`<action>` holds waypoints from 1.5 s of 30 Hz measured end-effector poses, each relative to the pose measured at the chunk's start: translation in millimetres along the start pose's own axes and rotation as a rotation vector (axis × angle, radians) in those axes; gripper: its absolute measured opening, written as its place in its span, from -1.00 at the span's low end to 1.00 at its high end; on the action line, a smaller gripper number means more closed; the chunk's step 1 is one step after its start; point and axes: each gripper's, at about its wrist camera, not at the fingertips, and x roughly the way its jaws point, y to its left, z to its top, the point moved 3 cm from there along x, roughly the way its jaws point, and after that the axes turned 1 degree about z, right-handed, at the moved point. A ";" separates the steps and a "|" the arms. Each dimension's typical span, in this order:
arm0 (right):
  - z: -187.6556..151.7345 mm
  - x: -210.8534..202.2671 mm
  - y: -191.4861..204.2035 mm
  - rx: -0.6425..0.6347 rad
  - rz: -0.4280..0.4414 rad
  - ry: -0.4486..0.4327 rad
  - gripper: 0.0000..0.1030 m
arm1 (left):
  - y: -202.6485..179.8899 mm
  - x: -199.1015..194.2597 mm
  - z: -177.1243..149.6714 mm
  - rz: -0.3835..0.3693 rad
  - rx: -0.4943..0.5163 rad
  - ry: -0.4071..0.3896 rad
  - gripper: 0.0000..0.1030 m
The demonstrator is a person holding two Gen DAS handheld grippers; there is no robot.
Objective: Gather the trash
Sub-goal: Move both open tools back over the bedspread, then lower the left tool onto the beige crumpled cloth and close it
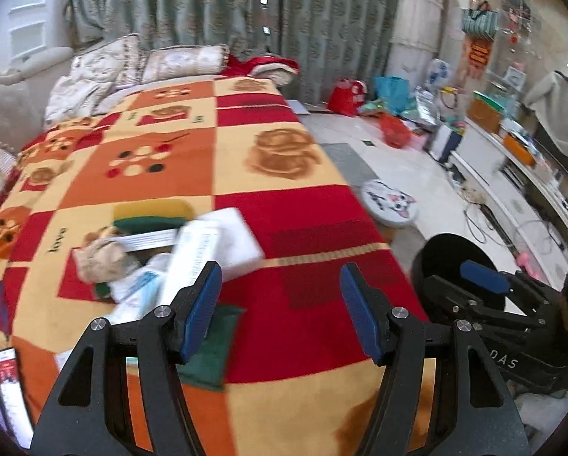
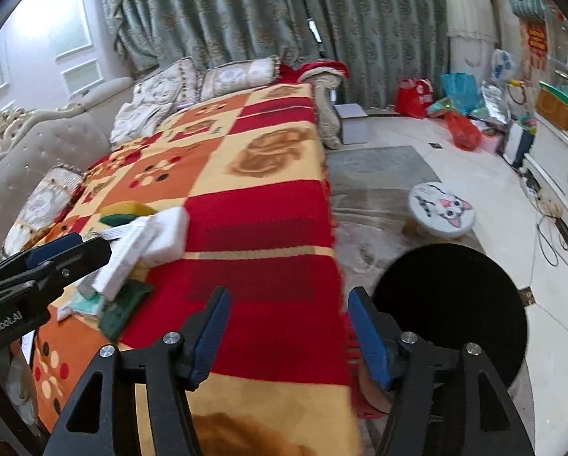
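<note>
A heap of trash lies on the checked blanket (image 1: 284, 190) over the table: crumpled brown paper (image 1: 101, 262), a long white box (image 1: 192, 262), a white foam block (image 1: 238, 231), a yellow and green sponge (image 1: 151, 214) and a green pad (image 1: 208, 353). My left gripper (image 1: 282, 311) hangs open just right of the heap, nothing between its pads. My right gripper (image 2: 291, 338) is open and empty at the blanket's right edge, beside a round black bin (image 2: 451, 304) on the floor. In the left wrist view its blue pad (image 1: 485, 282) shows over the bin (image 1: 447, 254).
A low stool with a cat face (image 2: 441, 209) stands on the floor behind the bin. Cushions (image 2: 238, 72) and a sofa (image 2: 37, 152) lie left and behind the table. Bags (image 2: 413, 97), a white cabinet and loose cables (image 2: 549, 235) fill the right side. Booklets (image 1: 8, 383) sit at the near left.
</note>
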 end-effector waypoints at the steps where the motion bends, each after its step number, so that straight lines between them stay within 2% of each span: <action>1: 1.0 1.4 7.5 -0.010 0.009 -0.001 0.21 | 5.7 -2.5 -1.5 0.009 -0.007 -0.002 0.24; 13: 7.8 7.0 64.3 -0.075 0.062 -0.013 0.22 | 60.5 -26.7 -9.8 0.102 -0.072 -0.036 0.24; 19: 9.5 10.1 87.4 -0.107 0.087 -0.009 0.35 | 78.0 -37.4 -14.8 0.140 -0.078 -0.053 0.24; 31: 11.0 17.6 127.0 -0.176 0.108 0.002 0.38 | 112.1 -49.6 -22.3 0.168 -0.118 -0.062 0.24; 38: 11.4 35.4 145.3 -0.197 0.161 0.055 0.38 | 147.4 -49.7 -33.1 0.190 -0.144 -0.032 0.24; 45: 21.2 67.1 166.6 -0.203 0.150 0.095 0.38 | 188.2 -40.4 -44.6 0.214 -0.207 0.017 0.24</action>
